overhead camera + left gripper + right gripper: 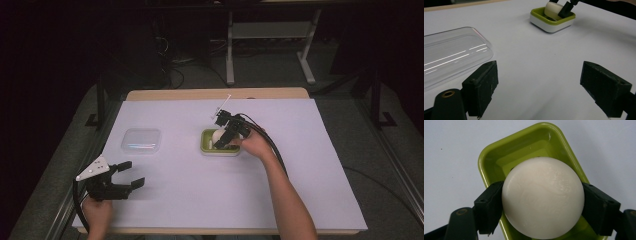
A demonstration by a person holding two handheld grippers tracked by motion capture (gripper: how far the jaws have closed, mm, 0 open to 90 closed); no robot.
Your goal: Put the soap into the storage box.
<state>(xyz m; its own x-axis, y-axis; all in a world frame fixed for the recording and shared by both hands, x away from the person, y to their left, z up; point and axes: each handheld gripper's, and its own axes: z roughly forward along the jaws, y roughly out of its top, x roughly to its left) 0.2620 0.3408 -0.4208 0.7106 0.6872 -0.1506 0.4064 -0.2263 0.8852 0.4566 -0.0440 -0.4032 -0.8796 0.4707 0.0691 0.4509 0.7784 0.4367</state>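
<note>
Left hand-held gripper (131, 174) agape, right hand-held gripper (541, 202) clamping soap (542, 197)

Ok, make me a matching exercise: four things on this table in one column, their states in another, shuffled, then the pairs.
Things:
1. round white soap
2. green dish
3. clear lid
4. left tool

States:
A. lying flat on the white sheet, nothing touching it
B. open and holding nothing
C. clamped between the jaws of the right tool
D. sitting on the sheet beneath the gripped piece

Pairs: 1-C, 2-D, 3-A, 4-B
</note>
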